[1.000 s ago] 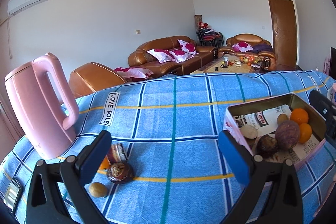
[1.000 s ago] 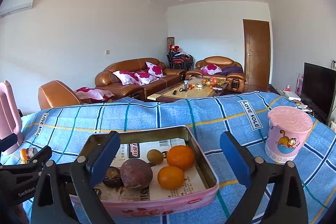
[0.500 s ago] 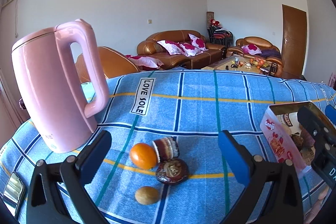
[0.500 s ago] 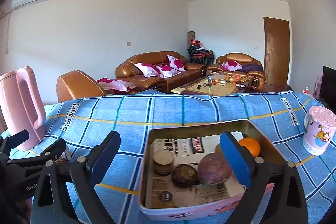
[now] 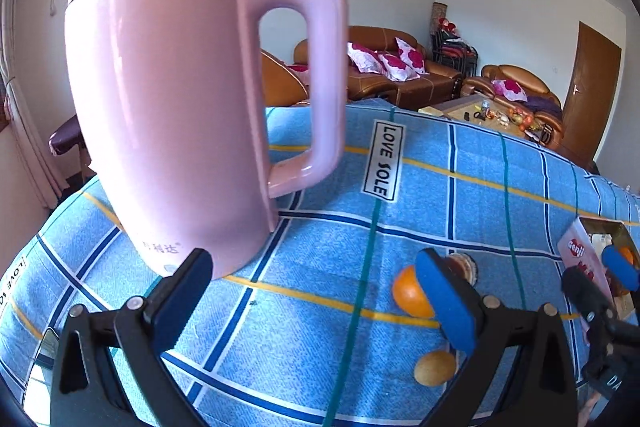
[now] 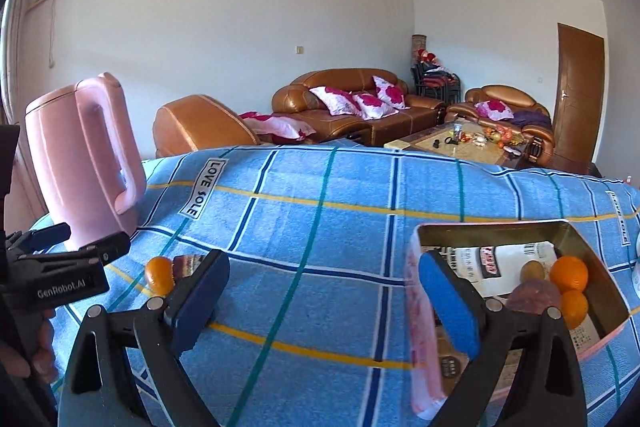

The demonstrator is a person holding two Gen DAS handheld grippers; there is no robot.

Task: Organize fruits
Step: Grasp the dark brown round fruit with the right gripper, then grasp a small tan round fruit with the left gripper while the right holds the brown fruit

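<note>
Left wrist view: left gripper (image 5: 316,297), jaws apart and empty, hovers low over a blue cloth (image 5: 320,235). Just beyond lie a brown fruit (image 5: 434,367) and an orange (image 5: 408,293); a pink kettle (image 5: 168,123) stands behind. Right gripper (image 6: 320,299), also parted, faces the tin (image 6: 592,255). Likely reaching; next, close on a fruit.

Bright daylight, heavy fisheye bend

Sun from the left glares on the pink kettle (image 5: 172,99) and washes the white walls; black vignette rings both views, straight lines bow at edges, and near tongs (image 5: 320,301) are softly blurred.
</note>
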